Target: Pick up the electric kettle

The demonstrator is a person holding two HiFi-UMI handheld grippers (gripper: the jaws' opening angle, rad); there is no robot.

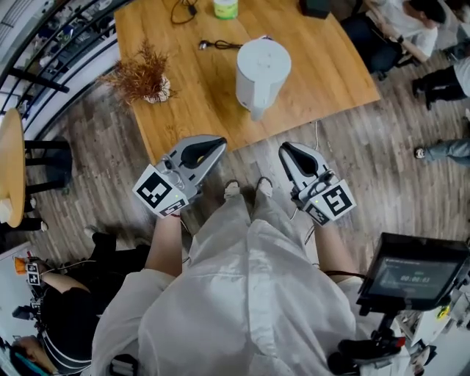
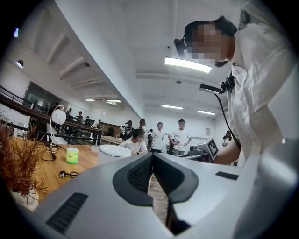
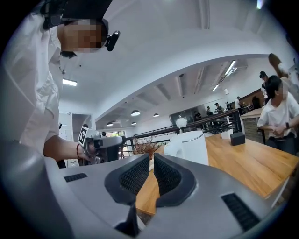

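A white electric kettle (image 1: 261,73) stands near the front edge of the wooden table (image 1: 323,81), its handle toward me; it also shows as the kettle (image 3: 189,145) in the right gripper view and the kettle (image 2: 112,153) in the left gripper view. My left gripper (image 1: 213,144) hovers just short of the table's front edge, left of the kettle, jaws shut and empty. My right gripper (image 1: 286,150) hangs over the floor just below and right of the kettle, also shut with nothing in it. Both point level toward the table.
A dried plant in a small pot (image 1: 143,79) sits at the table's left. A cable with plug (image 1: 217,45), a green cup (image 1: 225,7) and a black box (image 1: 316,7) lie farther back. People stand around (image 1: 411,29). A monitor (image 1: 415,275) is at my right.
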